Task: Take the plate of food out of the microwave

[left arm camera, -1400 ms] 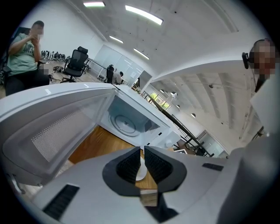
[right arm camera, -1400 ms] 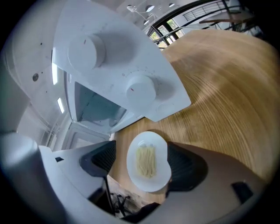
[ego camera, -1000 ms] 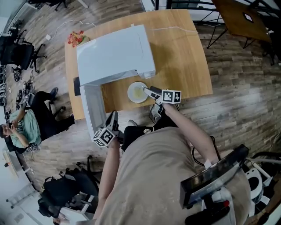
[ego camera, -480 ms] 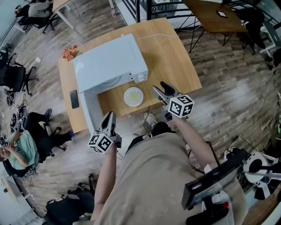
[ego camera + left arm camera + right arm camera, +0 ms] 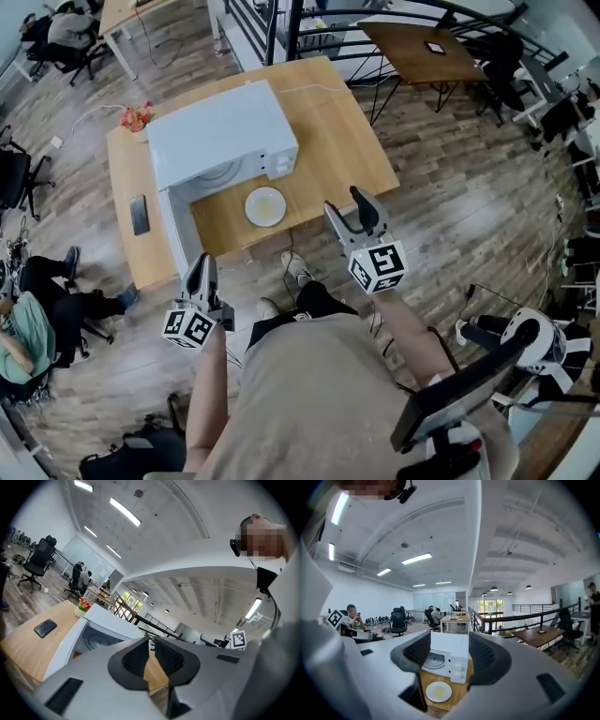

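Note:
A white plate (image 5: 265, 206) with pale yellow food lies on the wooden table (image 5: 328, 141), just in front of the white microwave (image 5: 220, 136). The microwave's door (image 5: 178, 234) hangs open towards me. My right gripper (image 5: 345, 208) is raised off the table's near right edge, well apart from the plate. Its jaws have just been closing a little but still stand open, with nothing between them. In the right gripper view the plate (image 5: 438, 692) and microwave (image 5: 445, 660) show far off between the jaws. My left gripper (image 5: 202, 269) hovers by the door's outer end, shut and empty.
A dark phone (image 5: 139, 214) lies at the table's left edge and a small flower pot (image 5: 134, 116) stands behind the microwave. A second table (image 5: 422, 47) and a black railing are beyond. A seated person (image 5: 19, 328) and office chairs are at the left.
Both grippers have risen and drawn back from the table. The right gripper has left the plate's rim and rolled over. The plate stays in front of the microwave.

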`<state>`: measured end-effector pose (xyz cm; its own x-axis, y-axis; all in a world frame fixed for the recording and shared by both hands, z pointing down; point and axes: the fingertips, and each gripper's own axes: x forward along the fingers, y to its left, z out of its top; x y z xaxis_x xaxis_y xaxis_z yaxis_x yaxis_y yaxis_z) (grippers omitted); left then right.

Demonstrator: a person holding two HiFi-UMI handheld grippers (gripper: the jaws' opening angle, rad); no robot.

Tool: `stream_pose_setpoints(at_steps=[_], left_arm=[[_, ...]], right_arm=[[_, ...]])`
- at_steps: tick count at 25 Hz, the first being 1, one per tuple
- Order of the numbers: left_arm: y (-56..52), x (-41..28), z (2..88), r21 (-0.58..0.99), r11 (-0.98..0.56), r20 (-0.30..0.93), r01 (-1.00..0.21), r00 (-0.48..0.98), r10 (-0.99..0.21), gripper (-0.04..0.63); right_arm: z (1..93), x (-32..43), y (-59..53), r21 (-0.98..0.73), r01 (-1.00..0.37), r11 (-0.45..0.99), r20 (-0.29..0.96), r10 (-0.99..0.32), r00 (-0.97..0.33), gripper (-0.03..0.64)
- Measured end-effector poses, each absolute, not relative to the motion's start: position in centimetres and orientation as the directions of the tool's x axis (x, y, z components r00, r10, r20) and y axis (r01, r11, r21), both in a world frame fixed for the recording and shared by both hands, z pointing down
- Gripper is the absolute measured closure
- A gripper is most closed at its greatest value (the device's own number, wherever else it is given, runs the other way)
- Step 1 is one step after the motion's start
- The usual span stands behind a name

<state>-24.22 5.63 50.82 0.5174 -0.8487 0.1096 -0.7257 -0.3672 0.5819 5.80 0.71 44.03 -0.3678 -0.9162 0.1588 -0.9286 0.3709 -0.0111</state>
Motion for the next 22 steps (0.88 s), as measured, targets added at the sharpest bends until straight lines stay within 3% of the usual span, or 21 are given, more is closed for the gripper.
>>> stream_pose_setpoints(at_steps=[8,22], left_arm=[[10.2,-24.0,52.9,0.573,-0.46,0.132,-0.679,0.63,-0.765,0.568],[14.2,-22.0,56.7,0.595,-0.467,0.2,-0.654,0.683,-0.702,0.569]], right_arm=[[43.5,4.9,9.5,0.031,-0.959,0.28,0.134,-0.952,-0.274,0.354],[51.3,4.0,13.4,-0.139,-0.957,0.255,0.29,-0.913,-0.286,0.354]])
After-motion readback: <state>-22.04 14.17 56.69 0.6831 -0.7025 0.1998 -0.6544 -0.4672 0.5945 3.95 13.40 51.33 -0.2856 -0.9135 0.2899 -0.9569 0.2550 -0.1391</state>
